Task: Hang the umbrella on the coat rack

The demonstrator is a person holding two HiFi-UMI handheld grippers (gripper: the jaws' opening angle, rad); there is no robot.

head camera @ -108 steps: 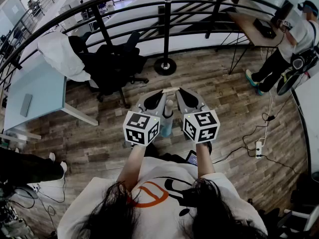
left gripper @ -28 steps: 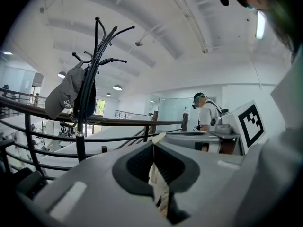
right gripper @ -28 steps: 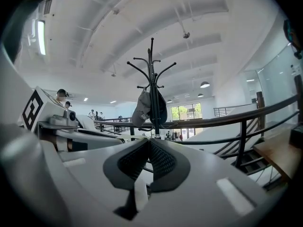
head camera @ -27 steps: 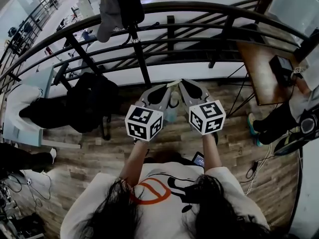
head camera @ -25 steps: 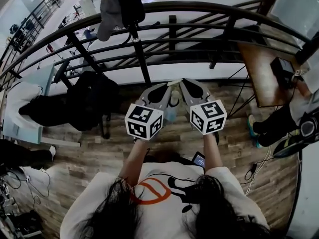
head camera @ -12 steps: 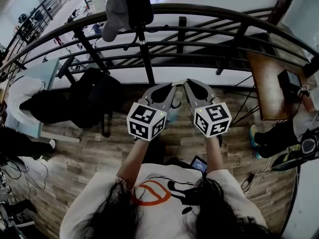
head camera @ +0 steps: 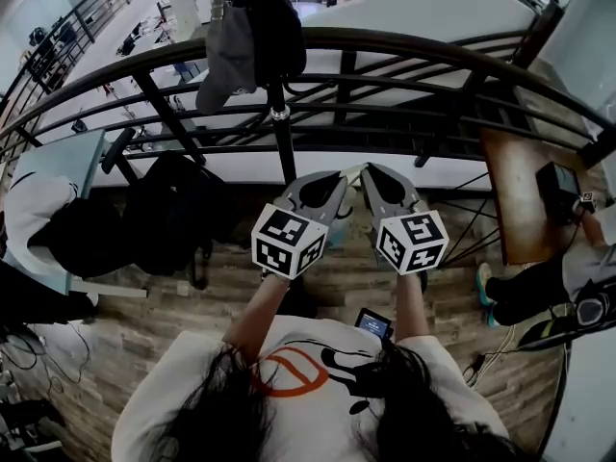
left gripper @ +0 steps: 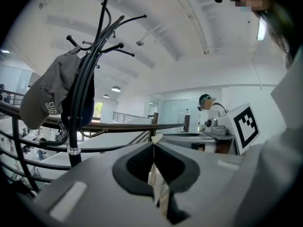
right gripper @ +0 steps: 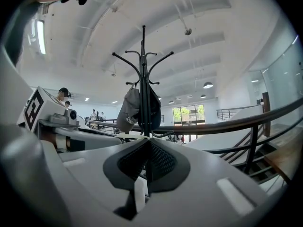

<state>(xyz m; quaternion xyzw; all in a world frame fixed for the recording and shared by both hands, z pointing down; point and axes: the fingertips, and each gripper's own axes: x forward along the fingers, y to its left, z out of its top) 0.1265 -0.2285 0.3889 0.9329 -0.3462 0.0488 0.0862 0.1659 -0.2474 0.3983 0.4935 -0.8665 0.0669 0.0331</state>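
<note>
**Umbrella held up before the coat rack**

Left tool (head camera: 342, 175) and right tool (head camera: 367, 169) each clamp the pale strap (head camera: 353, 168); the umbrella (head camera: 337, 229) hangs beneath them. The coat rack (head camera: 280, 123), bearing a grey cap (head camera: 227, 56), stands at 11 o'clock

Pale lettering on the grey cap (left gripper: 49, 96), too small to read surely; no other legible text.

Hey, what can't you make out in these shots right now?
- The umbrella: head view, almost all hidden beneath the left gripper and right gripper.
- The coat rack: head view, base behind the left gripper, top cut by the upper edge.
- The strap: gripper views, mostly buried between shut jaws.
</note>
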